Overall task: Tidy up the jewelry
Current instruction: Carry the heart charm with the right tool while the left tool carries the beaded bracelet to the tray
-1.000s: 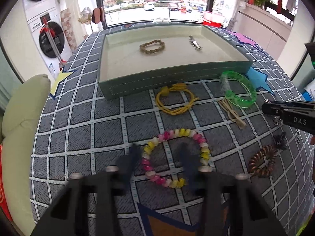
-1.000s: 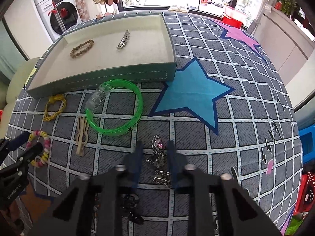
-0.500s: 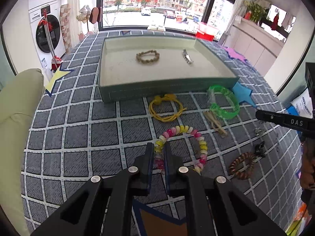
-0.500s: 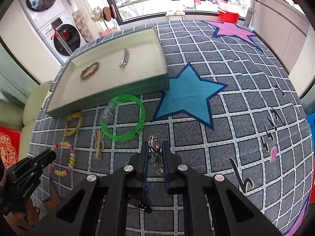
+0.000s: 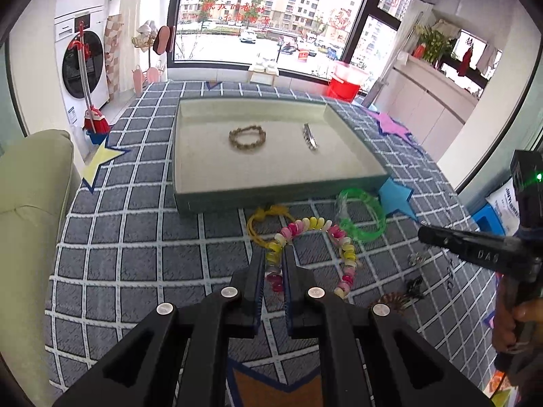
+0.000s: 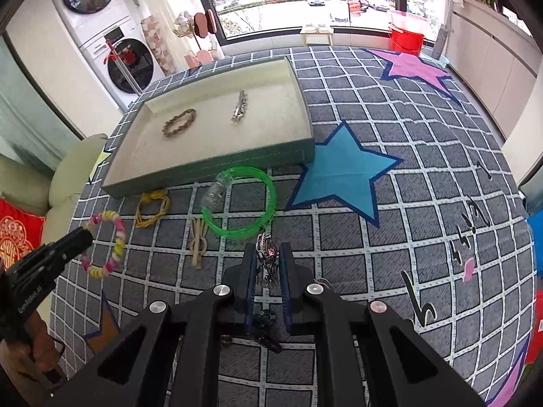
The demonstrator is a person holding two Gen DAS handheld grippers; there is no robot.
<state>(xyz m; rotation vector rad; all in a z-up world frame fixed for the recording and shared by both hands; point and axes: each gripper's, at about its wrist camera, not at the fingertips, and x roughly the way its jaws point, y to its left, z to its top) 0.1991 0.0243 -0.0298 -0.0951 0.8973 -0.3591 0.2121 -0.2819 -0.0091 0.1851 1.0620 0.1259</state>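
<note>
My left gripper [image 5: 273, 254] is shut on a pink, yellow and white bead bracelet [image 5: 346, 254], which hangs from the jaws above the checked rug. My right gripper [image 6: 268, 261] is shut on a silver chain piece with a purple stone [image 6: 266, 249], also off the rug. Ahead lies the green jewelry tray [image 5: 278, 188] holding a brown bead bracelet [image 5: 247, 137] and a silver clasp [image 5: 310, 140]. In the right wrist view the tray [image 6: 210, 173] is at upper left, and the bead bracelet [image 6: 115, 237] dangles from the left gripper [image 6: 81, 237].
On the rug before the tray lie a green bangle [image 6: 268, 190], a yellow cord loop [image 6: 151, 210] and a beige knotted tie [image 6: 198, 240]. A brown coil tie [image 5: 390, 300] and a black clip [image 5: 414, 285] lie nearer. A pale cushion [image 5: 30, 203] borders the left.
The left jaws shut on the bead bracelet and lifted it off the rug. The right gripper rose with the silver piece. Both views now sit higher above the rug.
</note>
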